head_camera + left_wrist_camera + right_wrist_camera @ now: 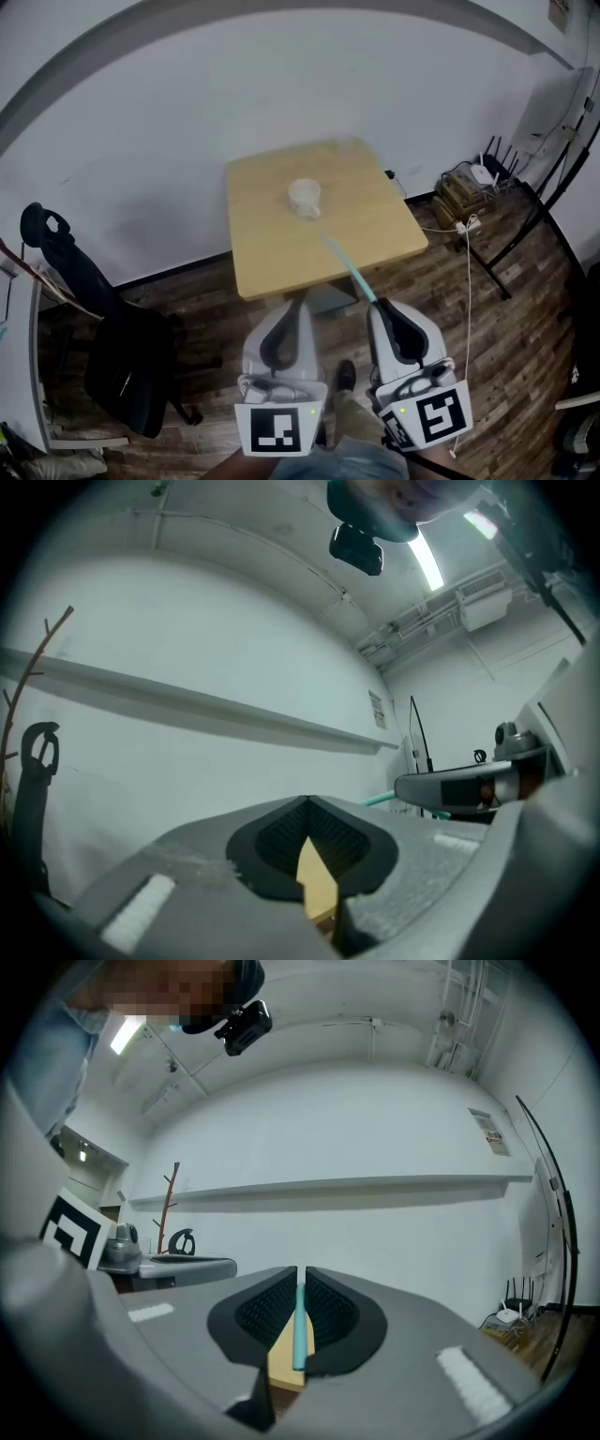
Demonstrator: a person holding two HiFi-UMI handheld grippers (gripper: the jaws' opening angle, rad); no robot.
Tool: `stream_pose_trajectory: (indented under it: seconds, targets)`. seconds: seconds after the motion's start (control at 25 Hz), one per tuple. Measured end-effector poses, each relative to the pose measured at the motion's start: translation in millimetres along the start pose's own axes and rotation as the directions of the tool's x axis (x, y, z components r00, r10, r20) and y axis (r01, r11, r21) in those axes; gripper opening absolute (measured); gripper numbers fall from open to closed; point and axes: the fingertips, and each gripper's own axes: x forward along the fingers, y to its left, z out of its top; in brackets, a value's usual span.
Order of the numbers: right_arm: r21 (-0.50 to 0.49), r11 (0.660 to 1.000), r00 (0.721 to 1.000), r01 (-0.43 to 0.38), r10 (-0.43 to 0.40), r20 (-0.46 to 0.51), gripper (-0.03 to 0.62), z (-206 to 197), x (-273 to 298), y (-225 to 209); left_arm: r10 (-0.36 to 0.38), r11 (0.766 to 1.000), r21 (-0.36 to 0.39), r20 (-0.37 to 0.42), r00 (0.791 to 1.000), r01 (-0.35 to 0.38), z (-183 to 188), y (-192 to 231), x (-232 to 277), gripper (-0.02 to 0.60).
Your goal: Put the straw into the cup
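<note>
**Straw clamped in the right gripper, short of the cup**

Straw (345, 263), pale teal, is seen pinched between the jaws of the right gripper (379, 306). In the right gripper view the jaws of that gripper (301, 1277) are closed on the straw (299, 1327), which runs straight forward along the slot between the ribbed pads. From the gripper the straw reaches ahead and a little to the left, out over the near edge of the tabletop (380, 225). Its far tip is held short of the cup (305, 198).

The white cup is found ahead of both grippers, well apart from them, standing upright near the middle of the tabletop. The left gripper (294, 307) is held just beside the right one, at the near edge of the tabletop. Its jaws (307, 803) are drawn together at the tips with nothing held; only a sliver of the tabletop is seen through the slot.

The tabletop is a small square of light wood. It is set against a white wall (187, 112) on a dark plank floor (211, 305). A black chair (122, 361) is placed left of the grippers, and a router (483, 175) with cables lies ahead to the right. A long ledge (375, 1185) is seen on the wall.
</note>
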Motion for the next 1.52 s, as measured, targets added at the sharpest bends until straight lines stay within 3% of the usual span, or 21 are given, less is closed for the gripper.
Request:
stream_pose_trajectory:
  seconds: [0.44,0.76,1.24,1.52]
  targets:
    - [0.084,0.995,0.998,-0.053,0.054,-0.017,0.034,-26,82,-90,0.056,0.998,0.047,-0.082,0.995,-0.052,-28,2,117,0.017]
    - [0.077,0.989,0.992,-0.123,0.120,0.042,0.034,-6,137,-131,0.133,0.988,0.081,-0.003,0.991,-0.133,5,15,178,0.017]
    - [0.017,0.978,0.976,-0.207,0.206,0.065,0.034,11,195,-132,0.219,0.972,0.068,0.071,0.973,-0.224,21,56,206,0.017]
    - [0.020,0.973,0.974,-0.228,0.228,0.007,0.034,-15,231,-131,0.226,0.974,0.023,0.011,0.974,-0.226,-7,86,239,0.017]
